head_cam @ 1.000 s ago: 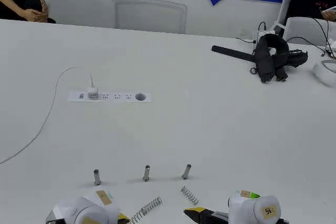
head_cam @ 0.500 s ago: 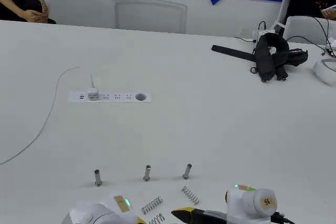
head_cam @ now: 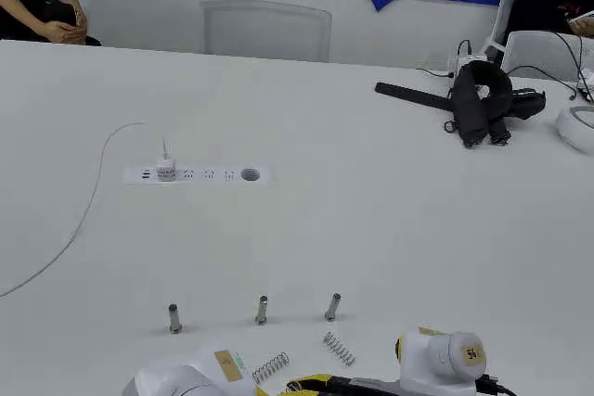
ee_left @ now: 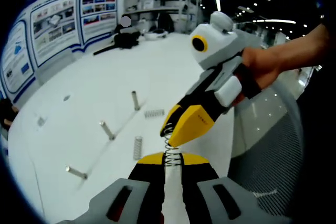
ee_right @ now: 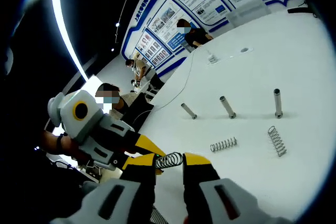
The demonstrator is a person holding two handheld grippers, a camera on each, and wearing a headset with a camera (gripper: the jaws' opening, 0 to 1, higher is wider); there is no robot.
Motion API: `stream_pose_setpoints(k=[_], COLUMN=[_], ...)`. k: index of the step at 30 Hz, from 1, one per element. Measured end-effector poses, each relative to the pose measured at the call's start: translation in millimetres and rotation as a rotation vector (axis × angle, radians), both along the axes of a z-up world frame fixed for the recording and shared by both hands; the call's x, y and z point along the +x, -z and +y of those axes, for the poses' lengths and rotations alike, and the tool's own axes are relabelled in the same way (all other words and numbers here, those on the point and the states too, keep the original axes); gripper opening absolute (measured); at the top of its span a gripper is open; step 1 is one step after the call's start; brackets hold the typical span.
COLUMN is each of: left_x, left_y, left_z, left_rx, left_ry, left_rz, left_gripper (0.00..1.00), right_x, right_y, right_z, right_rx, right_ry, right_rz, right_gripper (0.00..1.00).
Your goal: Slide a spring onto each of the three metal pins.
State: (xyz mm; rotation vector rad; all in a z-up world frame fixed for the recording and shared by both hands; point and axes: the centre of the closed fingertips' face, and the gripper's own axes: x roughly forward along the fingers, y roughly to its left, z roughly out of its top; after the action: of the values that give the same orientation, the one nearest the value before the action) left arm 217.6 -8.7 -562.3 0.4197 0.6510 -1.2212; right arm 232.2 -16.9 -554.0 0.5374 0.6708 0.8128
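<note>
The left tool [ee_left: 167,159] is closed on one end of a spring [ee_left: 169,148], which sticks straight out from between its yellow tips. The right tool [ee_right: 169,161] meets it from the other side. The spring lies across the gap between that tool's jaws, but I cannot tell whether they clamp it. The spring is a short, thin coil of bare metal. In the head view both tools sit at the bottom edge, cut off, and the held spring is hard to make out there. Just beyond them a loose spring [head_cam: 271,367] and a second loose spring [head_cam: 339,348] lie flat on the white desk [head_cam: 371,229], apart from each other. Past these a left pin [head_cam: 174,318], a middle pin [head_cam: 262,310] and a right pin [head_cam: 332,306] stand upright in a row. Farther off lies a power strip [head_cam: 197,174].
</note>
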Motion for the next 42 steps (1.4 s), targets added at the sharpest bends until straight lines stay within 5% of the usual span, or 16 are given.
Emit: stream_pose_setpoints(k=[16,28,33,42], left_x=[9.1,15.9,17.2,16.9], left_y=[-8.6,-16.9,-21.6,-33.2], left_z=[-4.9,-7.9,-11.2,-18.8], left_rx=[-0.032,-0.09,-0.112,-0.134], left_ry=[0.055,0.052,0.074,0.109], left_rz=[0.001,0.013,-0.015,-0.045], left_gripper=[0.1,0.1,0.1,0.1], right_x=[6.7,11.6,11.6,0.9], right_y=[-23.4,-36.5,-42.3,-32.1], right_z=[-0.6,2.6,3.0,-1.0], right_rx=[0.01,-0.135,-0.221,-0.458], right_ry=[-0.065,-0.153,-0.213,-0.413], right_rz=[-0.028,-0.108,-0.143,-0.2], right_gripper=[0.13,0.12,0.12,0.16])
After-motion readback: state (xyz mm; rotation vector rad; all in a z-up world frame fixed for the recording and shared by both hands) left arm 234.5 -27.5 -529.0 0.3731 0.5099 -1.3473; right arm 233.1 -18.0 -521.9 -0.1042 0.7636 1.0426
